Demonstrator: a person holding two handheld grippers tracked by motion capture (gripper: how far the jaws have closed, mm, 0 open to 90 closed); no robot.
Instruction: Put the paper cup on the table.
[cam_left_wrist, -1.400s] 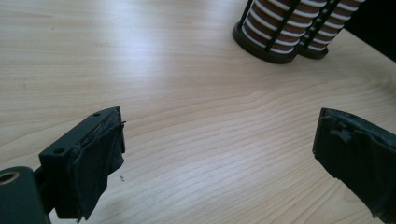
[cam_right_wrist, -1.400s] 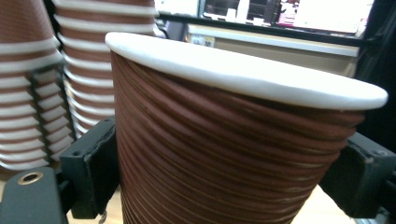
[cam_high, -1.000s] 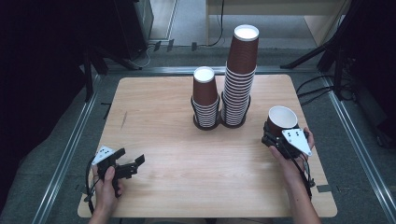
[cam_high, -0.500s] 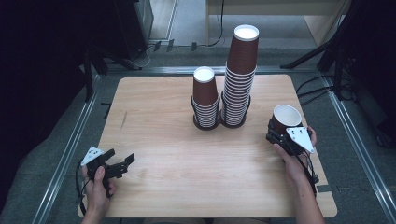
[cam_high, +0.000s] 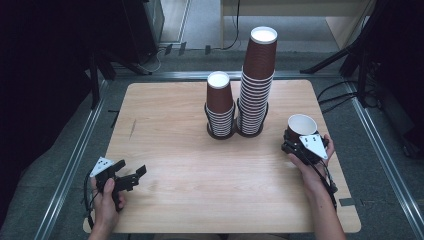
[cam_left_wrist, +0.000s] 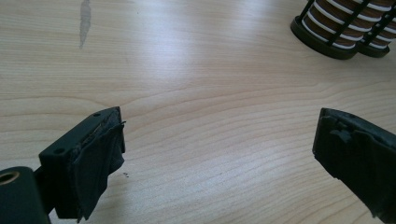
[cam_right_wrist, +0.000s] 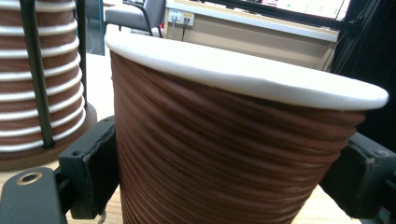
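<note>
A single brown paper cup (cam_high: 300, 126) with a white rim stands upright near the table's right edge, and my right gripper (cam_high: 298, 145) is shut on it. In the right gripper view the ribbed cup (cam_right_wrist: 219, 154) sits between the two jaws, which press its sides. My left gripper (cam_high: 135, 176) is at the table's front left corner, open, with nothing in it. The left gripper view has its jaws wide apart over bare wood. Two stacks of brown cups stand in black holders at the back middle: a short stack (cam_high: 219, 106) and a tall stack (cam_high: 256, 82).
The wooden table (cam_high: 170, 125) has a dark scuff (cam_high: 132, 128) at its left side. The bases of the cup holders (cam_left_wrist: 327, 44) lie far ahead of my left gripper. Metal rails run along both sides of the table.
My left gripper has drawn back toward the front left corner. My right gripper has shifted slightly right with the cup in it.
</note>
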